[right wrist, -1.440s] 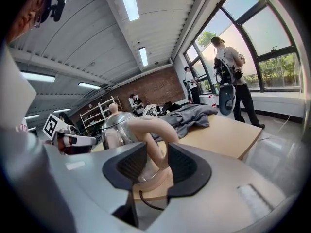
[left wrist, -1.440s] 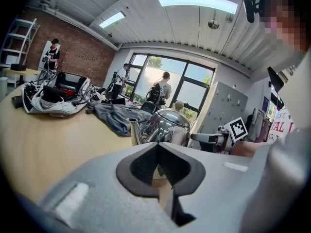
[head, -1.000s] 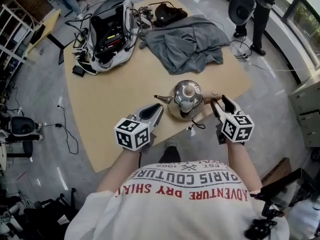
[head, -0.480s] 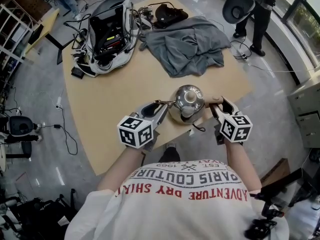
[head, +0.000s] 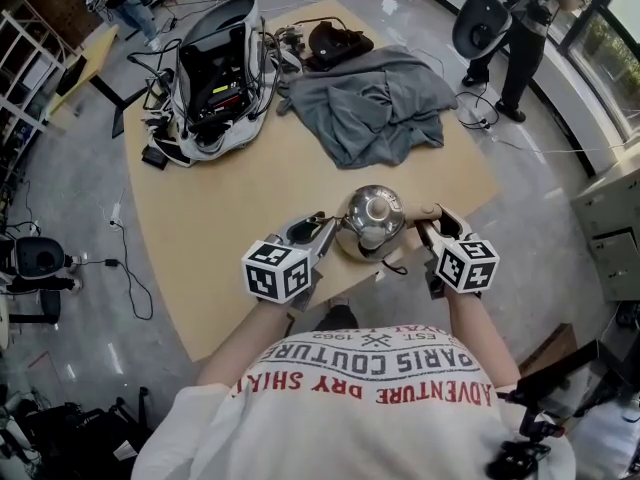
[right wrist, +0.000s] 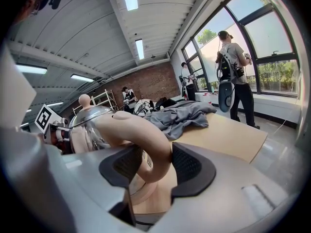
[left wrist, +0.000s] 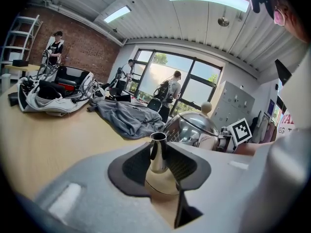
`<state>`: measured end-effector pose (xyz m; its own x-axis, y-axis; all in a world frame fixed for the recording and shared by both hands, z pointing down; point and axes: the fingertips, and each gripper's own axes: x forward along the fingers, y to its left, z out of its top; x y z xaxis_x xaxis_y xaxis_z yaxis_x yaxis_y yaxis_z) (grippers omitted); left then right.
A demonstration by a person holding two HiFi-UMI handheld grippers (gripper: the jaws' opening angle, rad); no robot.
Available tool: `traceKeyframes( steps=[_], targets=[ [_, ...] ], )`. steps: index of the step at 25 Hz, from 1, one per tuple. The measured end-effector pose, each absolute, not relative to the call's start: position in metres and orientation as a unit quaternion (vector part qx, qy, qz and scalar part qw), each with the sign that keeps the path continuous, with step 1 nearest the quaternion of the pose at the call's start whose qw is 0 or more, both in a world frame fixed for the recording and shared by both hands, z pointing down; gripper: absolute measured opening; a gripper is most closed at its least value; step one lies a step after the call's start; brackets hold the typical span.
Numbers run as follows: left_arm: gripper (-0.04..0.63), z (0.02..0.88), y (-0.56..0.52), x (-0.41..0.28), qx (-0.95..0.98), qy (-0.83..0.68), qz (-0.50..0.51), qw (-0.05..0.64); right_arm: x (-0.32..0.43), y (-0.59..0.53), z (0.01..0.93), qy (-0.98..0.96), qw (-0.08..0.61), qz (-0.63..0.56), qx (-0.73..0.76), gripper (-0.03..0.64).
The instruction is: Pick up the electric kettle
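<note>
A shiny steel electric kettle [head: 370,220] with a beige knob stands near the table's near edge. My left gripper [head: 322,231] reaches in from the left, and its jaws are closing with the kettle's spout [left wrist: 158,152] between the pads [left wrist: 137,165], which touch it on both sides. The kettle's round body [left wrist: 194,129] rises just behind the spout. My right gripper [head: 430,226] comes from the right and is shut on the beige handle [right wrist: 146,140], which fills the gap between its dark pads [right wrist: 190,165]. The kettle body [right wrist: 90,125] sits left of the handle.
A crumpled grey cloth [head: 375,93] lies behind the kettle. An open case with cables [head: 215,63] sits at the back left, a black item [head: 335,36] beside it. The wooden table [head: 220,198] ends just under my grippers. A person [head: 525,18] stands on the floor at right.
My left gripper moved right to the kettle, opened, and now has the spout between its jaws. The right gripper stayed on the handle.
</note>
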<state>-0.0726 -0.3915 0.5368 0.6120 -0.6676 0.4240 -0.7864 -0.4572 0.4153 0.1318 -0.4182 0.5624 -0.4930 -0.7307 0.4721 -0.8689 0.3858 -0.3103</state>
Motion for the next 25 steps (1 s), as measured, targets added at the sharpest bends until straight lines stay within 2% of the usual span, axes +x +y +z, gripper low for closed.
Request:
traceKeyframes(
  steps=[25],
  targets=[
    [0.092, 0.5335, -0.3951, -0.0710, 0.855, -0.420, 0.108, 0.283, 0.1340, -0.4195, 0.5616, -0.811, 0.112, 0.280, 0.501, 0.183]
  ],
)
